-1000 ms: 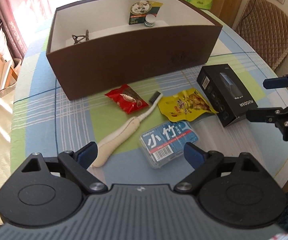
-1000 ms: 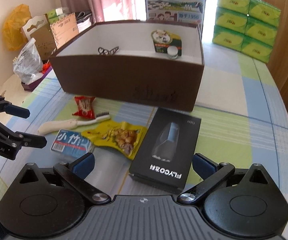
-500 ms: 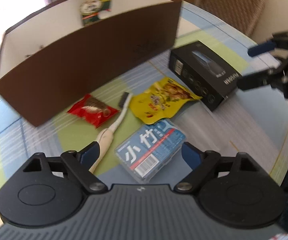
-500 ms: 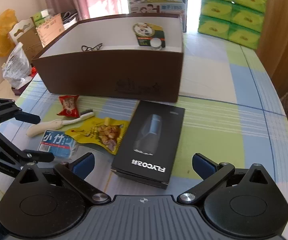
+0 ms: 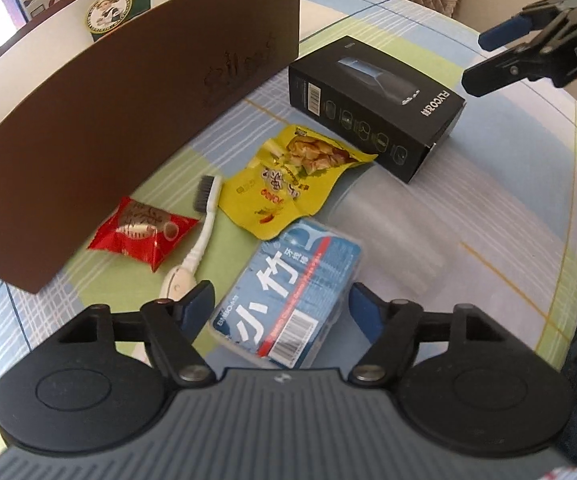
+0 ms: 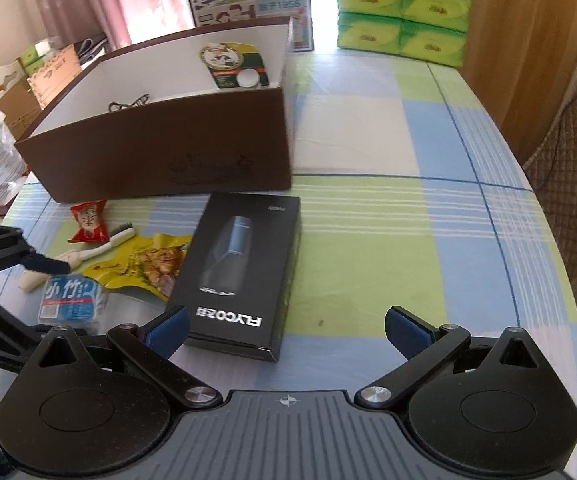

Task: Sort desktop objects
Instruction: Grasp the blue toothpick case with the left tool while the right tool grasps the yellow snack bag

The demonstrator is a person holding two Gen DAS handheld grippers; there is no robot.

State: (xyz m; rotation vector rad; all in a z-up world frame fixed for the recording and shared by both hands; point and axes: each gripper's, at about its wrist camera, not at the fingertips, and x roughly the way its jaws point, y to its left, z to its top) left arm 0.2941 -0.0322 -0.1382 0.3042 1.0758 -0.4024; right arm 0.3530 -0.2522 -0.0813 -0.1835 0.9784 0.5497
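Right now, target: clear plastic floss-pick case with blue label (image 5: 286, 300), flat on the checked tablecloth (image 6: 368, 240), between the left gripper's (image 5: 280, 306) blue pads (image 5: 198, 300).
Left gripper: jaws have just been closing, case sits in the gap, pads not yet pressing on it as far as visible, so still apart.
Beside case: white toothbrush with dark bristles (image 5: 200, 236) just left, its handle end under the left finger; yellow snack pouch (image 5: 288, 180) touching the case's far end.
Red snack packet (image 5: 142, 232): left of the toothbrush, near the box wall.
Black rectangular shaver carton (image 6: 244, 272): flat, past the yellow pouch.
Right gripper (image 6: 286, 330): jaws wide apart, holding nothing, carton's near end between the fingers.
Brown open cardboard box with white inside (image 6: 168, 152): behind everything; green-yellow packet (image 6: 228, 62) and small white jar (image 6: 248, 79) in its far right corner.
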